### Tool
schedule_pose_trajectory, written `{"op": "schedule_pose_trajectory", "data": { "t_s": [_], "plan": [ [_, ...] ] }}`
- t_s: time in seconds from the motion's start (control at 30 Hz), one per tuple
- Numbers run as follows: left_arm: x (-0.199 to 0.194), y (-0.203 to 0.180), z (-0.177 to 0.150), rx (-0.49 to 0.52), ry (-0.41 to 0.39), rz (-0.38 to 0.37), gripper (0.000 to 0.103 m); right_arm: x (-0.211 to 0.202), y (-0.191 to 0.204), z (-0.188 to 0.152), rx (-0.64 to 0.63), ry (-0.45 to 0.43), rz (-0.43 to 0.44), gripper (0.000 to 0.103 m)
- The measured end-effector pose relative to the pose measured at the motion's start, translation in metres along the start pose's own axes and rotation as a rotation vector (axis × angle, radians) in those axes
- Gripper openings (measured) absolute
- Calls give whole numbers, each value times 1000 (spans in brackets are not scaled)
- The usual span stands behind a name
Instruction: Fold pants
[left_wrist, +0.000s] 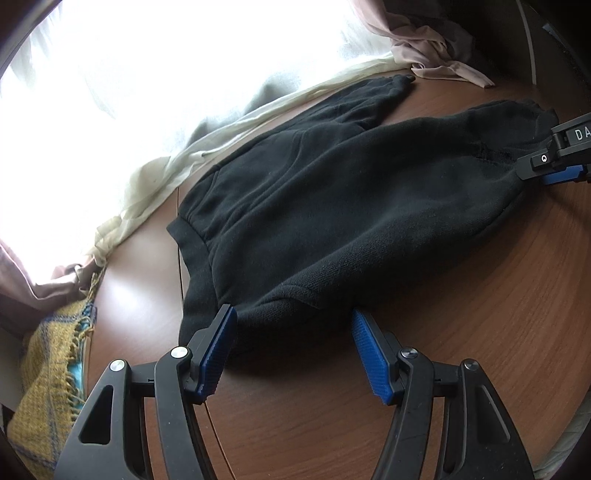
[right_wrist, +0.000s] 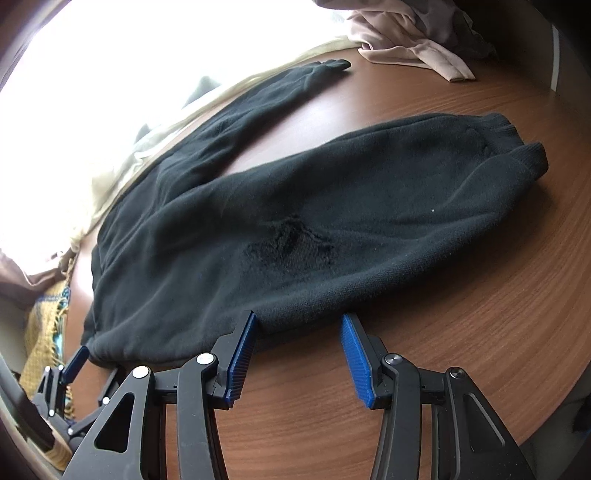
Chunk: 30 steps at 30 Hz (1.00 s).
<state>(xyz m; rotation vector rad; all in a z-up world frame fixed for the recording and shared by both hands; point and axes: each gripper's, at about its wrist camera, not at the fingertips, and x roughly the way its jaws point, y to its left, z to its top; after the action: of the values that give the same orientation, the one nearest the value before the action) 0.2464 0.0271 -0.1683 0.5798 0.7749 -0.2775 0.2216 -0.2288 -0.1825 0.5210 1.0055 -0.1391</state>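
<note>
While spread flat on the wood-grain table (left_wrist: 461, 332), lying just ahead of both sets of fingers: black pants (left_wrist: 332, 206), long axis running left to right, waistband left, ribbed cuffs right. Left gripper (left_wrist: 293, 325) at the near waist corner — blue ridged pads apart, hem between the tips, not pinched. Right gripper (right_wrist: 299, 332) at the near leg's edge, likewise apart, nothing clamped. Soft, thick fleece; worn patch mid-leg — limp, likely to sag.

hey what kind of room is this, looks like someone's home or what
Probably a home, by a bright window: curtains hang down onto a wooden table, black pants lie spread on it, and a yellow fringed cloth sits at its edge.
</note>
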Motion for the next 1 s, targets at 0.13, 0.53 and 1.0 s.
{"op": "schedule_pose_trajectory", "data": {
  "t_s": [0.13, 0.53, 1.0],
  "plan": [
    [1, 3, 4, 9, -13, -2, 64, 1, -5, 6, 36, -8, 14, 48],
    [2, 6, 8, 41, -23, -28, 65, 2, -2, 16, 19, -52, -10, 32],
    [3, -1, 11, 117, -36, -110, 76, -6, 14, 44, 20, -143, 9, 15]
  ]
}}
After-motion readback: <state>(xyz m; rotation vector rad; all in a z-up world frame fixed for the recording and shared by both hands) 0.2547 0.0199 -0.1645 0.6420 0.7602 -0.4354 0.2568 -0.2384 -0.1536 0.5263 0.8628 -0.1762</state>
